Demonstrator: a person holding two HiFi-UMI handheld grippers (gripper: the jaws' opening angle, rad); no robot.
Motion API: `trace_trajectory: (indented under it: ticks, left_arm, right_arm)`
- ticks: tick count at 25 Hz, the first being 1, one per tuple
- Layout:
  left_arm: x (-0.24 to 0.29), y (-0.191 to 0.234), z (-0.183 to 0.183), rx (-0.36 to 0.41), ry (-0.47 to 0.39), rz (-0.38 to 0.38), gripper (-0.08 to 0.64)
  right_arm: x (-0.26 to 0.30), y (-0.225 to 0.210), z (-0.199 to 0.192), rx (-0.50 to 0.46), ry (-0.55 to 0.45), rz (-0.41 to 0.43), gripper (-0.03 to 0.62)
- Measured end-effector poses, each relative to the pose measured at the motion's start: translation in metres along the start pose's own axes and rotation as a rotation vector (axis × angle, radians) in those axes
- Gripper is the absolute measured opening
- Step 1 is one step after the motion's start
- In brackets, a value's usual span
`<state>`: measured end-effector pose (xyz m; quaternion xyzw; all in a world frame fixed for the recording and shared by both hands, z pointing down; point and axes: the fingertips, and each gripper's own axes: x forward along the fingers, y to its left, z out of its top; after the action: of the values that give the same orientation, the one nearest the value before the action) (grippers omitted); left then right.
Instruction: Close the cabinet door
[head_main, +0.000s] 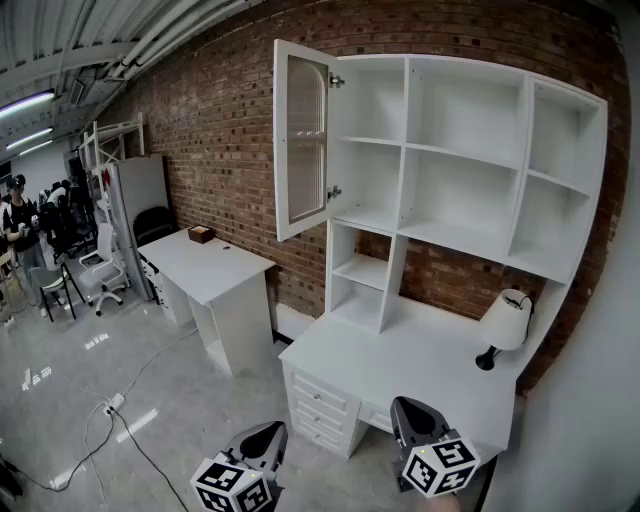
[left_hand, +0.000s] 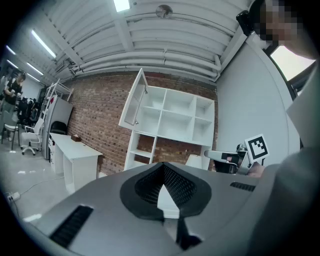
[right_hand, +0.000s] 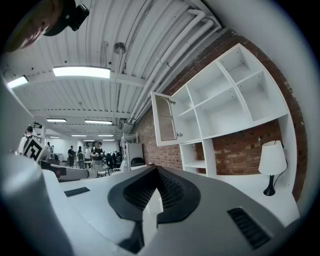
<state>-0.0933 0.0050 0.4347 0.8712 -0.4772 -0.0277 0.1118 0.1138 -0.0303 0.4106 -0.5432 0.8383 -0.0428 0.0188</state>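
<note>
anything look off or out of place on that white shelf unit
Only the cabinet door: it stands swung wide open at the upper left of the shelf unit, jutting past its side. The lamp stands upright.

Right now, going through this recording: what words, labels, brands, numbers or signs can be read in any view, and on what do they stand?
No readable words or numbers in any view.
Left marker cube and right marker cube: black-and-white square patterns only, no letters or digits.
Brown box on the far desk: too small to tell whether it bears any print.
</note>
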Motion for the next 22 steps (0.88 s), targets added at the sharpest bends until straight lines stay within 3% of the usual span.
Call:
trace_trajectory:
  ticks: [22]
  left_arm:
    - [0.0061,-0.0063,-0.0027,-0.003,0.010,-0.017,0.008]
  right_arm:
    - [-0.0009,-0.0055,-0.0033,0.033,-0.007,0.007,0.028]
